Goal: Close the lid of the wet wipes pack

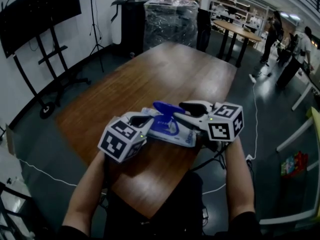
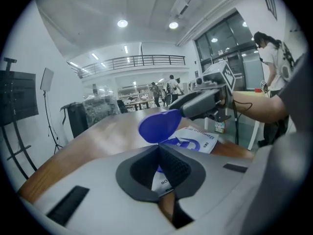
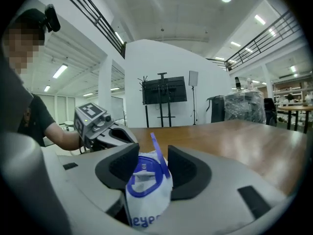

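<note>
The white and blue wet wipes pack [image 1: 172, 130] lies near the front of the wooden table [image 1: 165, 69]. Its blue lid [image 1: 165, 108] stands up, open. My left gripper [image 1: 145, 120] is at the pack's left end. In the left gripper view its jaws [image 2: 159, 153] are shut on the pack's edge, with the lid [image 2: 159, 125] just beyond. My right gripper [image 1: 186, 110] comes in from the right, one finger against the lid's top. In the right gripper view its jaws [image 3: 152, 165] stand open round the pack [image 3: 146, 199], the lid [image 3: 157, 153] upright between them.
A screen on a wheeled stand [image 1: 40, 14] is at the far left. A plastic-wrapped stack [image 1: 170, 19] stands past the table's far end. More tables and people [image 1: 277, 31] are at the back right. A white cable [image 1: 255, 99] runs over the floor.
</note>
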`<state>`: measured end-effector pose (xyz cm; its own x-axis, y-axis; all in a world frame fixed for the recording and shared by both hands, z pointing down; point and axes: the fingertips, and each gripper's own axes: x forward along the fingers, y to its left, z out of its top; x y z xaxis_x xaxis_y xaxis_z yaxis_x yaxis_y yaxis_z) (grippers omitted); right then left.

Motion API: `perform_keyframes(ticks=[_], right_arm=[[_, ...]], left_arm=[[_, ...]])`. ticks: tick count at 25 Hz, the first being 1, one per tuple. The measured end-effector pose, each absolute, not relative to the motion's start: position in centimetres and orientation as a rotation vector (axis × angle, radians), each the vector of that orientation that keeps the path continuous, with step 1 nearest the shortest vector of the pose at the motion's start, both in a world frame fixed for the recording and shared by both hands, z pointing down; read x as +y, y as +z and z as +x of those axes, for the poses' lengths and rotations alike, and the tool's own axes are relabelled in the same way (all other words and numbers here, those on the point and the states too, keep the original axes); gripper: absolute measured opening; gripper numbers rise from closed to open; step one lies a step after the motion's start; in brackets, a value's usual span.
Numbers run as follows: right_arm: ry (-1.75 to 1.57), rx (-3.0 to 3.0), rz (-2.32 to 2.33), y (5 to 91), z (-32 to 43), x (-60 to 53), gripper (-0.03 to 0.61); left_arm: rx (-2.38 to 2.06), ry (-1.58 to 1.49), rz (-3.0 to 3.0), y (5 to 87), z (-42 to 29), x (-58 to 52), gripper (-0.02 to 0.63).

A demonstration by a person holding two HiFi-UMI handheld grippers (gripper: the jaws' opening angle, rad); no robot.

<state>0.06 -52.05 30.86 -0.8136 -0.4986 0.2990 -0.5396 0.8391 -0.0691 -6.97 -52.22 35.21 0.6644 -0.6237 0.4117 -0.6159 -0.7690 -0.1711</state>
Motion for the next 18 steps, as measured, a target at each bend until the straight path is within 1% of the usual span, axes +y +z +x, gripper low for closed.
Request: perform_keyframes(ticks=[3, 5, 6, 9, 13, 18], right_arm=[[0.220, -2.750, 0.734, 31.4, -0.6, -50.4, 0.202], [0.201, -2.721, 0.717, 32.1, -1.1, -49.7, 0.176], [0.192, -2.705, 0.709, 32.5, -1.3, -49.5, 0.176], [0.171, -2.653, 0.697, 33.4, -1.8, -48.9, 0.172], [0.138, -2.586, 0.710, 34.4, -2.3, -48.6, 0.130], [0.119, -2.549, 0.632, 35.3, -3.0, -47.6, 0.127]], left_arm=[[1.088, -0.637, -2.870, 34.1, -7.7, -52.0, 0.005], [1.109, -0.591, -2.872, 33.6, -8.1, -52.0, 0.005], [1.117, -0.579, -2.871, 33.4, -8.2, -52.0, 0.005], [1.120, -0.575, -2.867, 33.5, -7.9, -52.1, 0.005], [1.117, -0.601, -2.849, 33.8, -7.7, -52.0, 0.005], [1.133, -0.597, -2.849, 33.8, -8.1, -51.7, 0.005]])
